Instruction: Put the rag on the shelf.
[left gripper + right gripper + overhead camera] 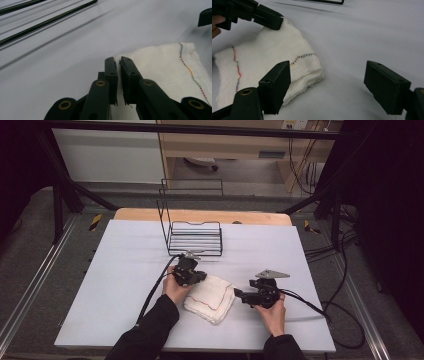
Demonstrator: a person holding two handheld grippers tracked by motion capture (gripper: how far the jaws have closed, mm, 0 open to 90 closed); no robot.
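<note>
- Folded white cloth [210, 298] with coloured stitching, flat on pale table sheet [125, 285], near front middle of table, between the two grippers.
- Left gripper [201, 277] at cloth's far-left corner, jaws pressed nearly together, pinching cloth edge; thin fold of fabric visible between the pads in left gripper view [119, 65].
- Same pinch seen from right gripper view: left gripper's black jaw tip [270, 20] clamped on cloth's far corner [284, 25].
- Right gripper [239, 294] just beside cloth's right edge, jaws spread wide, nothing gripped.
- Right gripper view: one jaw low over cloth's near corner [304, 70], other jaw over bare sheet, well apart; cloth edge partly between them, pads not pressing. Contact of the near jaw with cloth: cannot tell.
- Black wire rack [194, 237] standing on far middle of table, behind left gripper, apart from cloth.
- Cables trailing from both grippers toward table's front.
</note>
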